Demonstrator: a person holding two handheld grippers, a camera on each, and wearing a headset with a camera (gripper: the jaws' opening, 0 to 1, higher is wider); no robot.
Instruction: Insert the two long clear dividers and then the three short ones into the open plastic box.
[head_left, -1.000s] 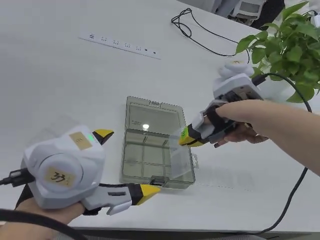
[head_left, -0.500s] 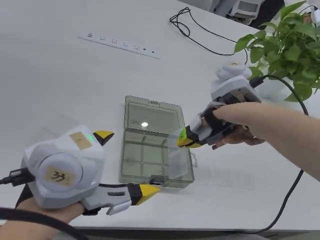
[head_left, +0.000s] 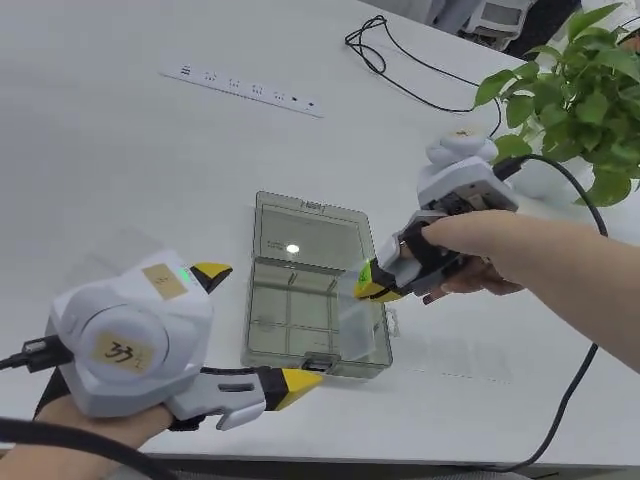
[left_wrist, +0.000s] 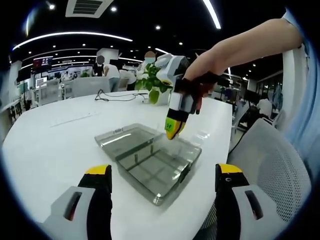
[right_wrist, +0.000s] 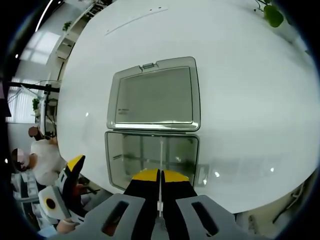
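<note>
The open smoky-clear plastic box lies on the white table with its lid folded flat behind it. Clear dividers inside the tray form a grid. My right gripper hovers over the tray's right end, shut on a clear divider that hangs down into the tray. In the right gripper view the divider appears edge-on between the shut jaws, above the box. My left gripper is open near the table's front edge, its jaws wide apart and holding nothing, pointed at the box.
A white power strip and a black cable lie at the far side. A potted plant stands at the right. Faint loose clear pieces rest on the table right of the box. A chair is beside the table.
My right gripper has sunk slightly toward the tray's right end with the divider in it. The left gripper has stayed in place.
</note>
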